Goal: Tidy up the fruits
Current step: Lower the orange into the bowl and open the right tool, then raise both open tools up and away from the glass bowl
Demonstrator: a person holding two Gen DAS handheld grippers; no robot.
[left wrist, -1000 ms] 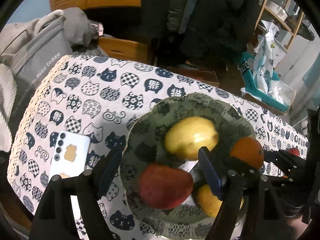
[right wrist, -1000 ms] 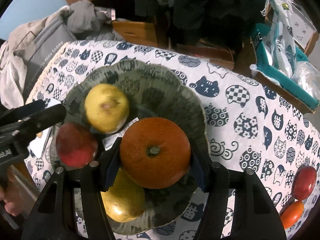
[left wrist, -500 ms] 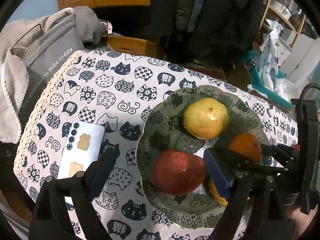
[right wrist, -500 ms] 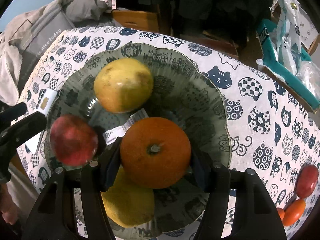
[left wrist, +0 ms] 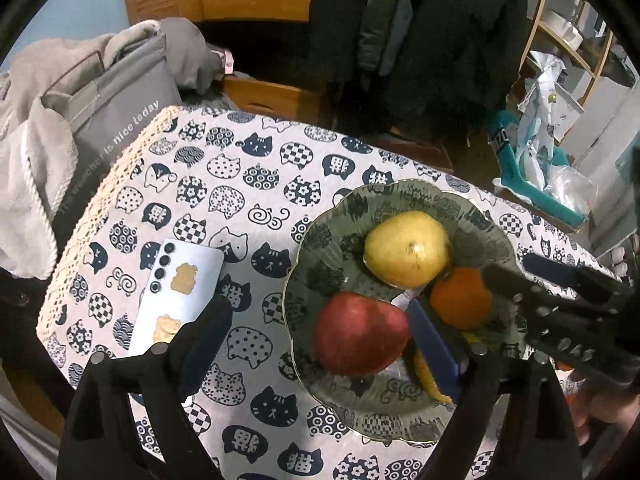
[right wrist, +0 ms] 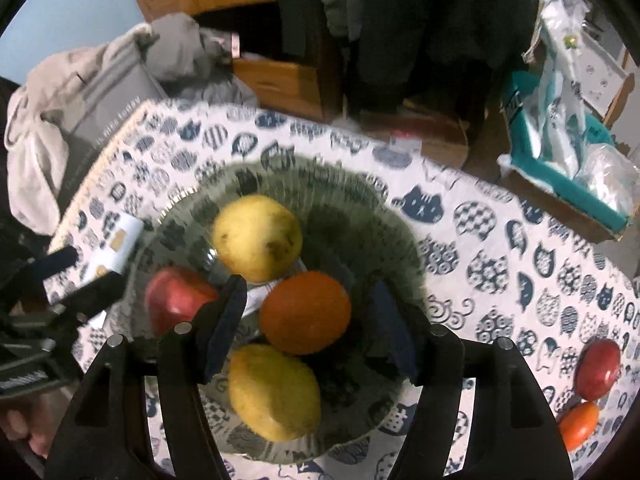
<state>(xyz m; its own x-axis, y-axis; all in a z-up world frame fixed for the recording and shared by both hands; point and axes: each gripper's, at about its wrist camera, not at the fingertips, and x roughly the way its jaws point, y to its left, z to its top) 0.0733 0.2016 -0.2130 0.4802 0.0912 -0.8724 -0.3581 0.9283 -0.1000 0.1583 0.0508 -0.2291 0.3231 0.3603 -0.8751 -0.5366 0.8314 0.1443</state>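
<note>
A dark green patterned plate (left wrist: 320, 248) (right wrist: 360, 216) on the cat-print tablecloth holds a yellow pear (left wrist: 408, 248) (right wrist: 256, 238), an orange (left wrist: 460, 298) (right wrist: 306, 312), a red apple (left wrist: 360, 334) (right wrist: 176, 300) and a second yellow fruit (right wrist: 274, 392). My right gripper (right wrist: 308, 326) hovers over the orange with its jaws opening; the orange lies between them, and a gap shows on both sides. My left gripper (left wrist: 320, 344) stands open above the plate's left edge. The apple is near its right finger, untouched.
A white phone (left wrist: 176, 300) lies left of the plate. A red fruit (right wrist: 598, 362) and a small orange one (right wrist: 578, 420) sit on the cloth at the right. A grey bag (left wrist: 108, 128) leans at the table's left end, and a teal box (left wrist: 540, 184) lies beyond the far edge.
The right jaws have let go of the orange, which now rests on the plate, and that gripper has risen. The left jaws have widened and drawn back to the left.
</note>
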